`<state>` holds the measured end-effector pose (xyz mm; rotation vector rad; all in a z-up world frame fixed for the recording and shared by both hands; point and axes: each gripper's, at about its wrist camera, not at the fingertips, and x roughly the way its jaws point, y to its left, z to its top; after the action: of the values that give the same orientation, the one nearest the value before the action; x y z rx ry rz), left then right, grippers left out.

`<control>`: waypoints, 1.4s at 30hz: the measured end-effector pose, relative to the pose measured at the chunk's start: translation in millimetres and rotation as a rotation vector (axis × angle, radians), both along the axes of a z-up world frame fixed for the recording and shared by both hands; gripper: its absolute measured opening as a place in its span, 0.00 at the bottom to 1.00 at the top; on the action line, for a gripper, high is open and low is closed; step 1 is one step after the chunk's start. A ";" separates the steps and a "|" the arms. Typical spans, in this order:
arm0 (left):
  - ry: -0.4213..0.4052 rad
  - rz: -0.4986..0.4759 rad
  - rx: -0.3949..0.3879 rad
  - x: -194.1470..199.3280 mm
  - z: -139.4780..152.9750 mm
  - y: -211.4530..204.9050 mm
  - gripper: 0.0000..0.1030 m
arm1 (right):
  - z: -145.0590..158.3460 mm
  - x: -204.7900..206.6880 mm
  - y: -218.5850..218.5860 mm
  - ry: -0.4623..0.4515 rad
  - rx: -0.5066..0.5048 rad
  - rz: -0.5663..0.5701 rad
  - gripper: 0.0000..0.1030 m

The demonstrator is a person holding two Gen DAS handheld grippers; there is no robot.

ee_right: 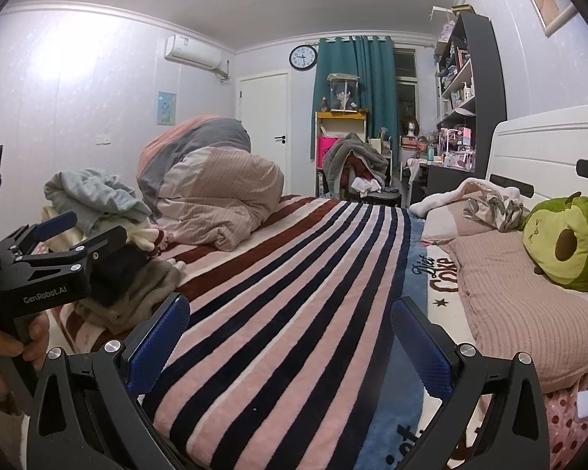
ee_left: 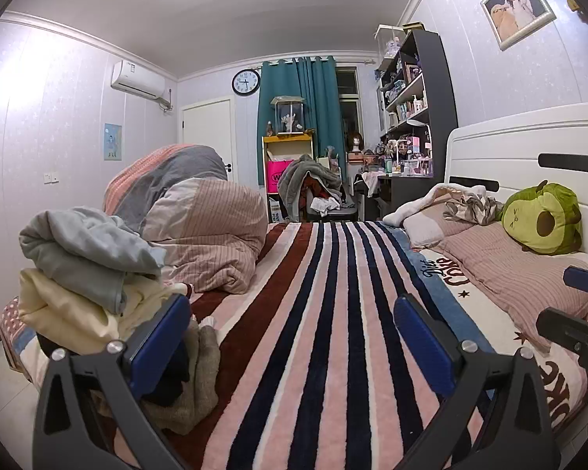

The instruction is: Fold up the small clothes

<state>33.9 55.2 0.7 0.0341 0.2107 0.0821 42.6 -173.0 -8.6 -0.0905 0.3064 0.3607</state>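
Clothes pile sits at the left edge of the bed, on the striped blanket: pale blue-grey garment on top, cream garment under it, a taupe knit piece and something black at the base. Same pile in the right wrist view, low on the left. Nothing from it is in either claw.

Left gripper: blue pads spread wide, nothing between them, only blanket stripes. Its left pad is right up against the pile; cannot tell if it touches. In the right wrist view the left gripper shows side-on in front of the pile, a hand wrapped on its handle.

Right gripper: pads also wide apart, empty, over the middle of the blanket, well clear of the pile. Part of it shows at the right edge of the left wrist view.

Beyond the pile: bunched striped duvet. Right side: pink ribbed pillow, green avocado plush on it against the white headboard. Far end: teal curtain, wall clock, air conditioner, dark shelf unit.
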 end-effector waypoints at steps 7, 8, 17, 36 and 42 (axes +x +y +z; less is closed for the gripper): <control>0.000 0.001 0.000 -0.4 0.2 -0.9 0.99 | -0.3 0.3 -0.8 0.002 0.001 0.001 0.99; 0.000 0.001 0.000 0.0 0.0 -0.7 0.99 | 0.1 0.1 -0.7 0.003 0.002 0.001 0.99; 0.008 -0.004 -0.004 5.7 -6.8 0.1 0.99 | -11.0 9.0 3.2 0.024 -0.016 -0.026 0.99; 0.006 -0.030 -0.042 -2.4 -11.9 2.6 0.99 | -21.0 -0.9 -11.6 0.049 -0.029 -0.107 0.99; 0.001 -0.033 -0.044 -4.0 -10.5 2.1 0.99 | -17.7 -3.8 -10.8 0.038 -0.021 -0.097 0.99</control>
<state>29.9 57.3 -9.7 -0.0062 0.2125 0.0444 38.7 -183.9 -26.3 -0.0893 0.3514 0.2633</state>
